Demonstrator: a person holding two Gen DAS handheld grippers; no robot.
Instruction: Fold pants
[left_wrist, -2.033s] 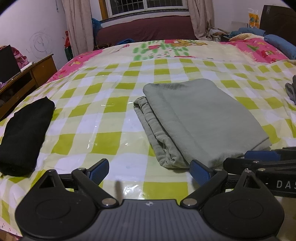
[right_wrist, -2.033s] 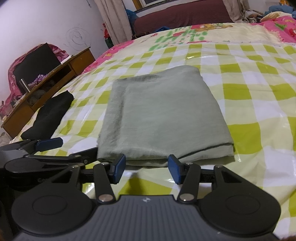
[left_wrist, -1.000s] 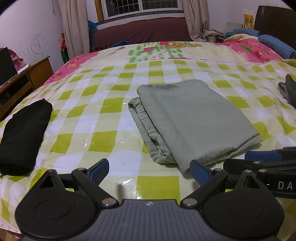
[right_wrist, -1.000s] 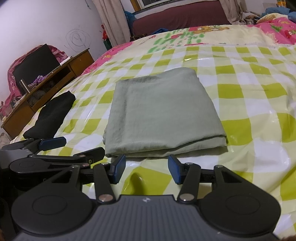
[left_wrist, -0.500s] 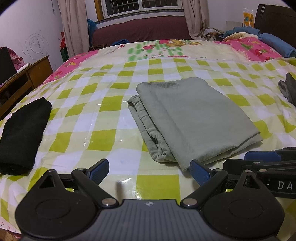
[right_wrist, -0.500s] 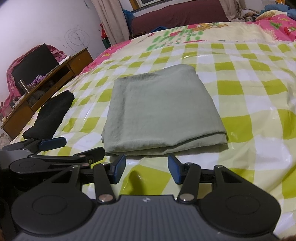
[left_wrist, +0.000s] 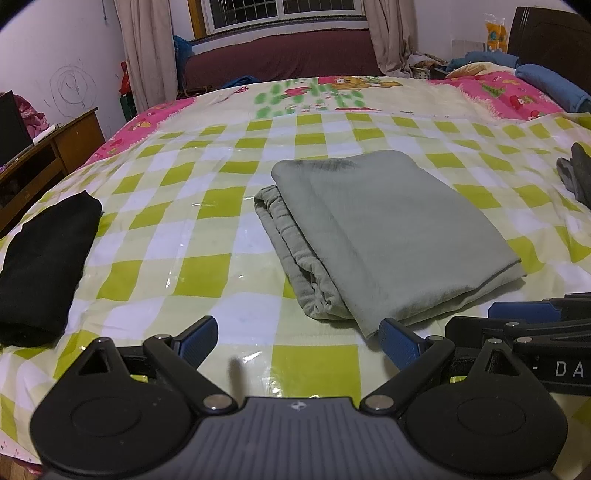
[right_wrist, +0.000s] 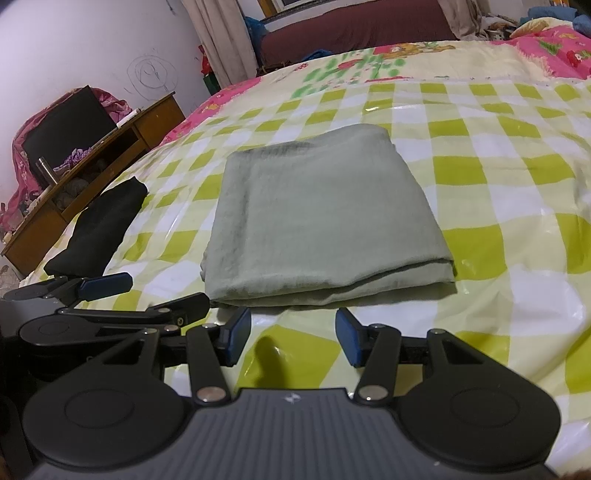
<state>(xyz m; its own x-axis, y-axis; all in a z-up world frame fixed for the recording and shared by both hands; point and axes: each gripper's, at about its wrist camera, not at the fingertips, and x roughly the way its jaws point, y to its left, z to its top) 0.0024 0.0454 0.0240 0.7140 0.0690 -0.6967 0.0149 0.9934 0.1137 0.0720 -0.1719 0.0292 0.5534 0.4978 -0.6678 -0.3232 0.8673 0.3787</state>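
Both grippers are released and hold nothing: left gripper (left_wrist: 297, 334), right gripper (right_wrist: 291, 334), poised just short of the pants (right_wrist: 325, 221). Pants lie folded near the bed's (right_wrist: 517, 206) front edge. Folding appears complete; next, withdrawal or a tidy-up.

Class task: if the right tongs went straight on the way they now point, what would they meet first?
Most likely the near edge of the folded green pants; the open right tongs point straight at it, with only bare checked cover between.
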